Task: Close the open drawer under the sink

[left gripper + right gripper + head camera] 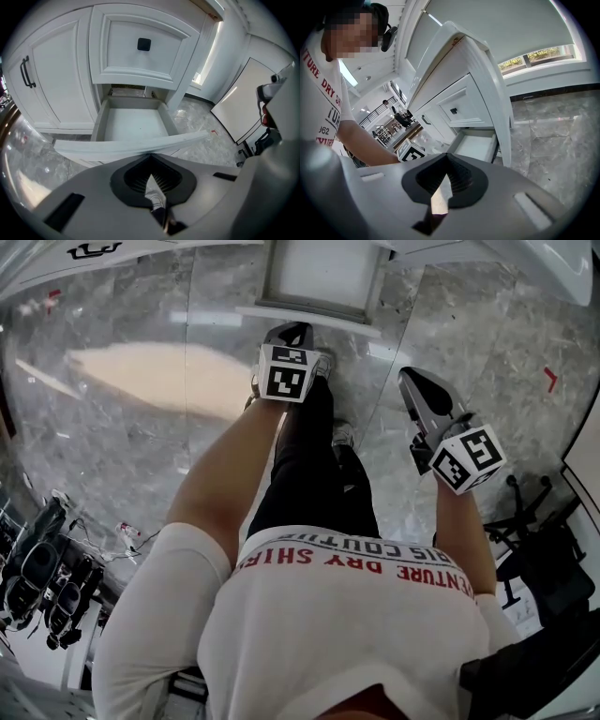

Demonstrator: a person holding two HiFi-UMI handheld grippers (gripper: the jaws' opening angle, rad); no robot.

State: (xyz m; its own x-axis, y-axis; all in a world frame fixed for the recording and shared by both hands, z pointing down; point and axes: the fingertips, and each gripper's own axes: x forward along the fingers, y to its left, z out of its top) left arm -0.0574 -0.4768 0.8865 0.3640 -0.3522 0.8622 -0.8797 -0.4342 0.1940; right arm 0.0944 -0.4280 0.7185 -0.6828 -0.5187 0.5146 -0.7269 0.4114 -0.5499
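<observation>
There's the drawer (319, 276), pulled right out at twelve o'clock in the head view, white and empty inside. Its front rail (136, 144) runs straight across the left gripper view. Your left gripper (292, 332) sits just beside that rail, tongs pressed together with nothing between them. Whether the tip actually touches the rail, I cannot tell. Your right gripper (412, 381) hangs well apart, out at four o'clock from the drawer. Its tongs are pressed together and empty too, and it looks in past the cabinet's corner post (487, 89).

Now, what could spoil this? That closed tip looks level with the top of the rail. Push high and it may ride over the lip and drop into the drawer instead of driving it home. Push off-centre and the drawer could skew on its runners and jam partway.

Mind your shoe (343, 434) as well. It stands close below the drawer, so a lunge could bring your knee into the rail.

As for room, in the left gripper view the marble floor (206, 117) lies open at three o'clock. At nine o'clock there's the cabinet door (56, 75) with its black handle (28, 72), standing clear of the drawer's path. The panel (143, 47) above overhangs at twelve, so stay low under it.
</observation>
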